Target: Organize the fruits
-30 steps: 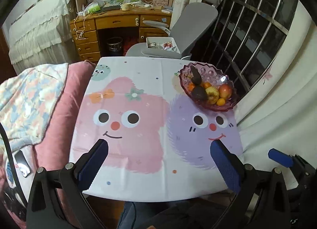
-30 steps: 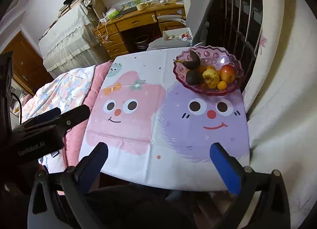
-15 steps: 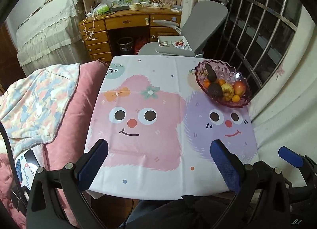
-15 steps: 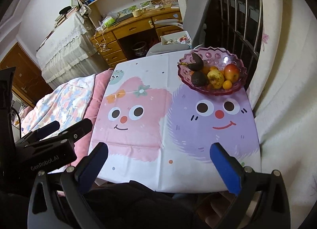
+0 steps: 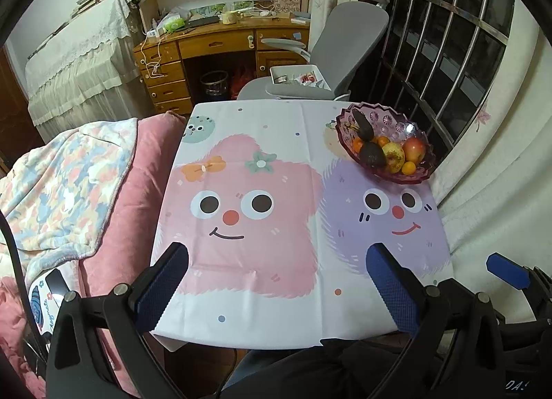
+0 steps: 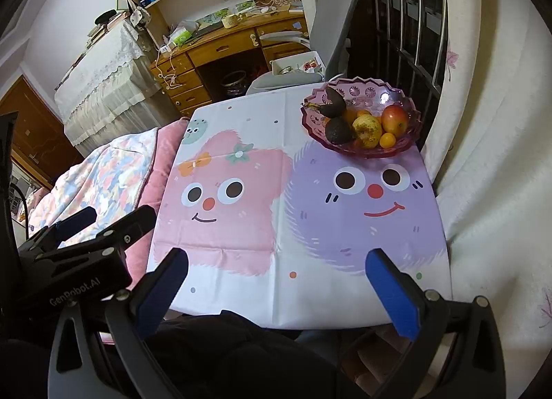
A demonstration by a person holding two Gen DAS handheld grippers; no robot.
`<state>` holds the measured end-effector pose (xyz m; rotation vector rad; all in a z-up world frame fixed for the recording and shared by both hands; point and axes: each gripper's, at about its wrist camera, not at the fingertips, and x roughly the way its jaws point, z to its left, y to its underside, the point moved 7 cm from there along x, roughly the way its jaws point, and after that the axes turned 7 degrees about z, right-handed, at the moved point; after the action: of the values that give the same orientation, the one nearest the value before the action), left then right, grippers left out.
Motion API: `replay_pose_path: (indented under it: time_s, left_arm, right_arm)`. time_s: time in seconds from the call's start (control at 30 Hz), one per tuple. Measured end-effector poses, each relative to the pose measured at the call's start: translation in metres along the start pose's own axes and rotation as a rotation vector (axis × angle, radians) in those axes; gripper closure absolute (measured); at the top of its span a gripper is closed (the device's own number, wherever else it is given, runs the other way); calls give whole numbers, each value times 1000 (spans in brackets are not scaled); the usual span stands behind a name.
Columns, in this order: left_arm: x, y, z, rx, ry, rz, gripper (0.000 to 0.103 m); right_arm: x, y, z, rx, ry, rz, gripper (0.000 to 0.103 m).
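Left wrist: my left gripper (image 5: 274,280) jaws apart, empty, over near tabletop (image 5: 276,312) edge. Right wrist: right gripper (image 6: 276,283) apart, empty. Fruits (image 6: 367,126) all in bowl (image 6: 407,143), far right corner. Looks done.

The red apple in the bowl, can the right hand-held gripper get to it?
Probably yes. The right hand-held gripper is open, and only bare tablecloth lies between it and the bowl. The red apple sits uncovered on the bowl's right side.
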<state>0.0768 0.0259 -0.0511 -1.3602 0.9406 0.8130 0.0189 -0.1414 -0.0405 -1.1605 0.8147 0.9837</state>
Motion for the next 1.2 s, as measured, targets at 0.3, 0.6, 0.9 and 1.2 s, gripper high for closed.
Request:
replay_pose_path:
  time_s: [0.3, 0.6, 0.9, 1.2]
  left_arm:
    - [-1, -1, 3, -9, -7, -2, 1]
    - [0, -1, 7, -13, -8, -2, 1]
    - [-1, -1, 9, -14, -7, -2, 1]
    - [0, -1, 9, -15, -6, 2, 1]
  right_arm:
    - [-1, -4, 2, -14, 4, 1, 0]
    - [-1, -4, 4, -11, 4, 1, 0]
    - [0, -3, 5, -9, 8, 5, 0]
    - [1, -1, 6, -9, 10, 11, 0]
